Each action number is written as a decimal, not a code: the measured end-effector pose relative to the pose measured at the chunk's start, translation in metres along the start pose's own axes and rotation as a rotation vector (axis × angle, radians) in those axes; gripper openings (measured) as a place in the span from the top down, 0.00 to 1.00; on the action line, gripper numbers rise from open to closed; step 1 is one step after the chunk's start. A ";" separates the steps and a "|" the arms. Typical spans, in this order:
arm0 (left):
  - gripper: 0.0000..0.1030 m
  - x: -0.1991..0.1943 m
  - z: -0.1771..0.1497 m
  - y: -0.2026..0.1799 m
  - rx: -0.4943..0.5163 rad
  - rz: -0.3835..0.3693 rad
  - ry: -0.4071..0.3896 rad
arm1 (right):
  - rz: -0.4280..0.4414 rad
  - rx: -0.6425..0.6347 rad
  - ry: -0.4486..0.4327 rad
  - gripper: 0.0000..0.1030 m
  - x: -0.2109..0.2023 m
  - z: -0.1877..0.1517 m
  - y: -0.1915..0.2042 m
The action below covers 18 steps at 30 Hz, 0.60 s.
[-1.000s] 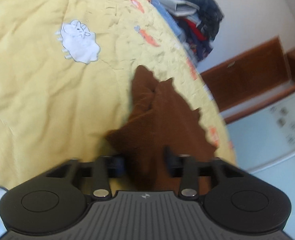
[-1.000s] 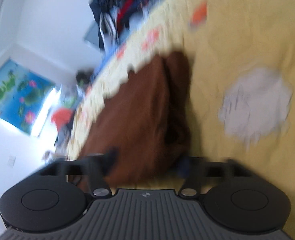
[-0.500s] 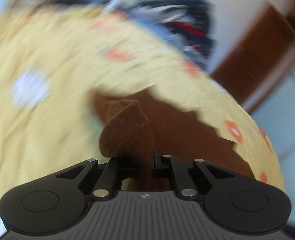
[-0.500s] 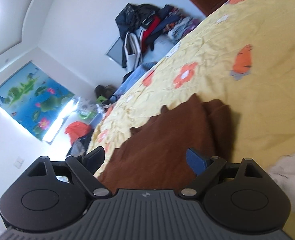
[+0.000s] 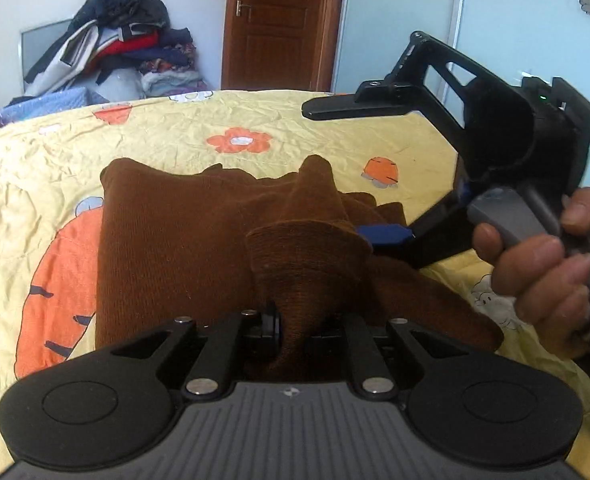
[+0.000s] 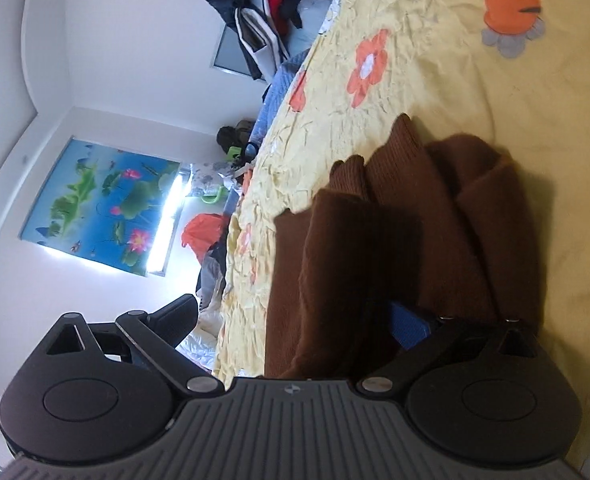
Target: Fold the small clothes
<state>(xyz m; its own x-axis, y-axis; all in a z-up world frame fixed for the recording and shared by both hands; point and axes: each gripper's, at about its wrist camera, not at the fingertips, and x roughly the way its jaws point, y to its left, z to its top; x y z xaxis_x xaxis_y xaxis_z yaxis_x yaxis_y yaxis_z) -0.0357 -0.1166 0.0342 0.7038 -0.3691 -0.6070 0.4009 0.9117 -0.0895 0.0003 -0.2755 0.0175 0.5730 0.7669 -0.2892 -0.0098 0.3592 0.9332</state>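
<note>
A bed under a yellow quilt (image 5: 175, 148) printed with orange flowers and carrots filled the room, with a heap of clothes (image 5: 119, 56) piled at its far side beside a wooden door (image 5: 275, 24). A blue lotus picture (image 6: 95, 204) hung on the white wall. On the quilt lay the brown knit garment (image 5: 175, 248), partly folded, one end gathered into a raised fold. The left claw (image 5: 295, 330) was clenched on that fold, lifting it above the rest of the cloth. The right claw (image 5: 369, 170), gripped by a hand (image 5: 547, 268), stood turned on its side with its jaws opening wide, the blue-padded lower finger (image 5: 385, 234) at the garment's edge and nothing pinched.
</note>
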 end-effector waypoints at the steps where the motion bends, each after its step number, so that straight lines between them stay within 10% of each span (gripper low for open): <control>1: 0.90 0.000 0.000 -0.002 0.023 0.005 -0.005 | -0.003 -0.004 0.001 0.03 0.001 0.004 0.001; 5: 0.90 0.003 -0.006 -0.030 0.191 0.053 -0.054 | -0.051 -0.011 0.034 0.14 0.015 0.023 -0.003; 9: 0.90 0.010 -0.010 -0.049 0.293 0.070 -0.079 | -0.168 -0.128 0.083 0.81 0.027 0.028 0.003; 18: 0.80 0.026 -0.026 -0.068 0.405 -0.046 -0.113 | -0.246 -0.170 -0.042 0.82 -0.026 0.023 -0.022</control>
<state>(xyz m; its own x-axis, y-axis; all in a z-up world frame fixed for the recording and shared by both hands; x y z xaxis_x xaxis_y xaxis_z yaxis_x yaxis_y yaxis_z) -0.0597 -0.1831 0.0043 0.7304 -0.4460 -0.5173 0.6158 0.7575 0.2165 0.0049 -0.3154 0.0095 0.6086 0.6241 -0.4900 -0.0011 0.6182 0.7860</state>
